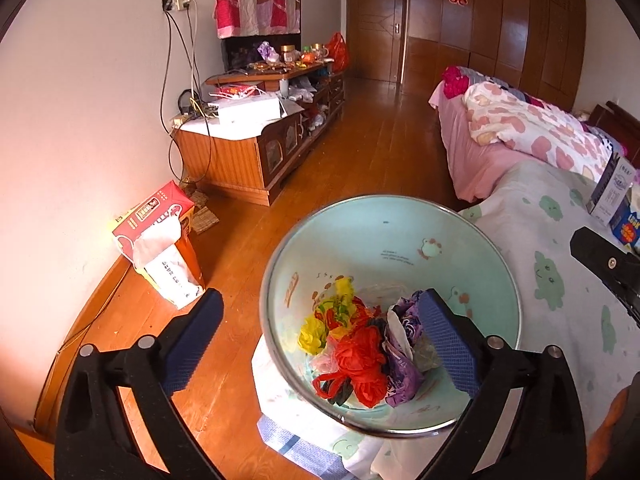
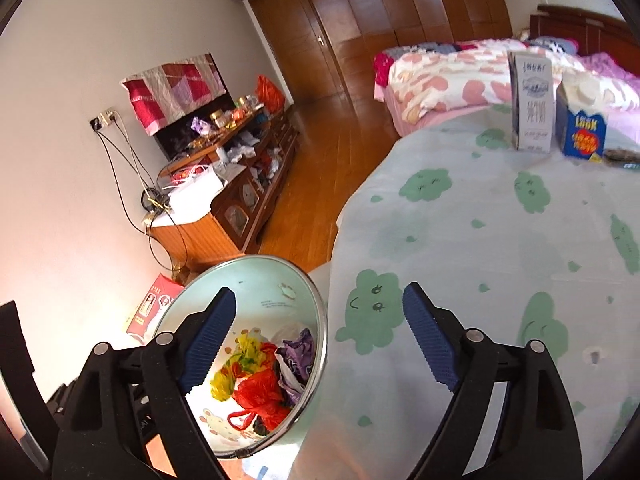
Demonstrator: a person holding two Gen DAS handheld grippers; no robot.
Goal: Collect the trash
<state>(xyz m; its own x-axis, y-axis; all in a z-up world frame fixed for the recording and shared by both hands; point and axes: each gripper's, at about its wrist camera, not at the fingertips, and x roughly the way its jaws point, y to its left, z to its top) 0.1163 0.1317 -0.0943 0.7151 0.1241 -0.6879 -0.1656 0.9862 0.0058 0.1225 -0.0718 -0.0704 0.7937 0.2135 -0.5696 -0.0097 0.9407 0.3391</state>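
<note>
A pale green trash bin (image 1: 400,220) stands on the floor beside the bed; it also shows in the right wrist view (image 2: 256,280). It holds crumpled red (image 1: 360,356), yellow (image 1: 312,334) and purple (image 1: 404,372) plastic bags. My left gripper (image 1: 324,328) is open and empty above the bin's mouth. My right gripper (image 2: 320,344) is open and empty, over the bin's rim and the bed edge. A white-and-blue carton (image 2: 532,104) and a blue carton (image 2: 582,120) stand on the green-patterned sheet (image 2: 480,240). The right gripper's body shows in the left wrist view (image 1: 608,268).
A red-and-white bag (image 1: 160,240) leans against the wall on the wooden floor (image 1: 360,140). A cluttered low wooden cabinet (image 1: 260,128) runs along the wall with cables (image 1: 176,80). A second bed with a pink quilt (image 1: 520,128) lies beyond.
</note>
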